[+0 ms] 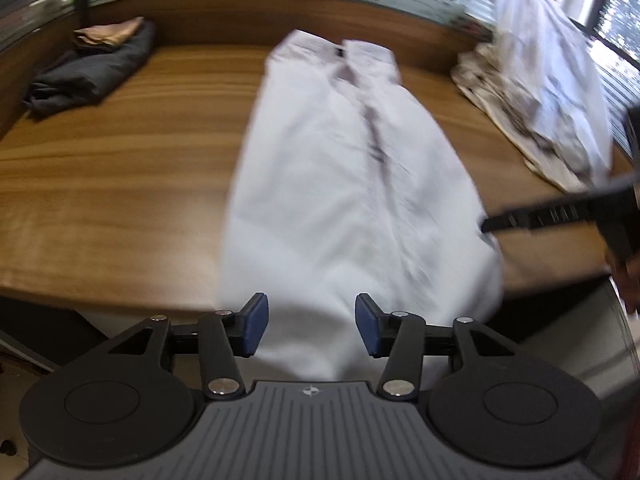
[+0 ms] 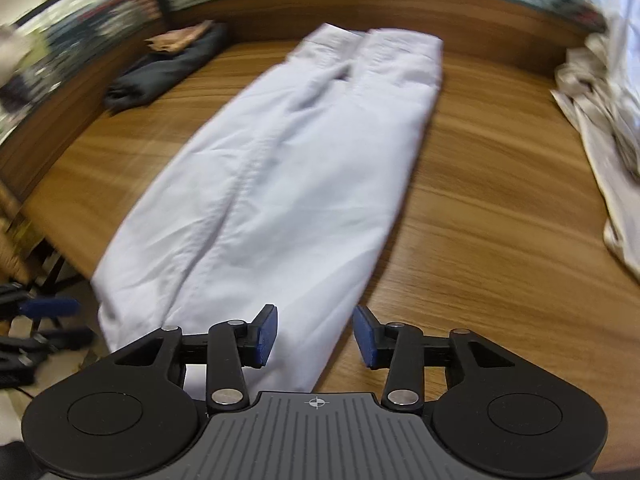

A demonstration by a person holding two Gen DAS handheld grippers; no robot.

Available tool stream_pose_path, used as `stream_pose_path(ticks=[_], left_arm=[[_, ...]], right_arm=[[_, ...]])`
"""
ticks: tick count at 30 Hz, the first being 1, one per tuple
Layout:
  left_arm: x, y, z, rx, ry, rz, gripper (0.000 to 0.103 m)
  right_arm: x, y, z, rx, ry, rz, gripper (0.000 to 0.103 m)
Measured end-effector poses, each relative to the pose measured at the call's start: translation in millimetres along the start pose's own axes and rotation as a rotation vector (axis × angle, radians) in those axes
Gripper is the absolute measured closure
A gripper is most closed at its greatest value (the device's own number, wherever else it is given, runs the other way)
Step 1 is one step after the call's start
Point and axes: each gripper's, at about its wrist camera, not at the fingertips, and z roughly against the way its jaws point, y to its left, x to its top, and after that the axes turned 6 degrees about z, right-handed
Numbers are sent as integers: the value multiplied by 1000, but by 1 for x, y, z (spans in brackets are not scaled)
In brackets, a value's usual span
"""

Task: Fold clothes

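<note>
I see even daylight w/ blown-out glare from the bright window (image 1: 616, 12) top right. Motion blur smears the long white cotton trousers (image 1: 352, 184) and brown wood-grain tabletop (image 2: 480, 208); near black gripper parts stay sharp. Fisheye bends edges, corners vignette dark.

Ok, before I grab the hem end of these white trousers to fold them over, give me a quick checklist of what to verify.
1. Left hand-held gripper open: ok, its jaws stand apart above the near end of the white trousers.
2. Right hand-held gripper open: ok, nothing between its pads.
3. Trousers laid out lengthwise on the wooden table: ok, waistband at the far end.
4. Near end fully on the table: not ok, it hangs over the front edge.
5. Fold path free: ok, the dark folded pile and the loose light pile lie off to the sides.
6. Fabric smooth: cannot tell, the pictures are blurred.
</note>
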Motion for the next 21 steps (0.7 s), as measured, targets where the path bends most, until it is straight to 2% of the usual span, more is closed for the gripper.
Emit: stream_pose_path(ticks=[5, 9, 14, 15, 17, 21], left_arm=[[44, 24, -29, 43, 9, 24, 49], [83, 35, -60, 23, 38, -8, 49], [128, 38, -101, -52, 66, -72, 49], [136, 38, -110, -66, 72, -82, 47], [147, 37, -123, -97, 83, -82, 44], [168, 34, -151, -159, 104, -83, 42]], right_arm=[[14, -10, -17, -77, -6, -100, 58], [37, -27, -28, -123, -41, -228, 59], [61, -42, -47, -152, -54, -332, 57], [64, -44, -52, -154, -53, -352, 53], [70, -49, -60, -149, -56, -392, 47], [80, -50, -76, -137, -45, -429, 46]])
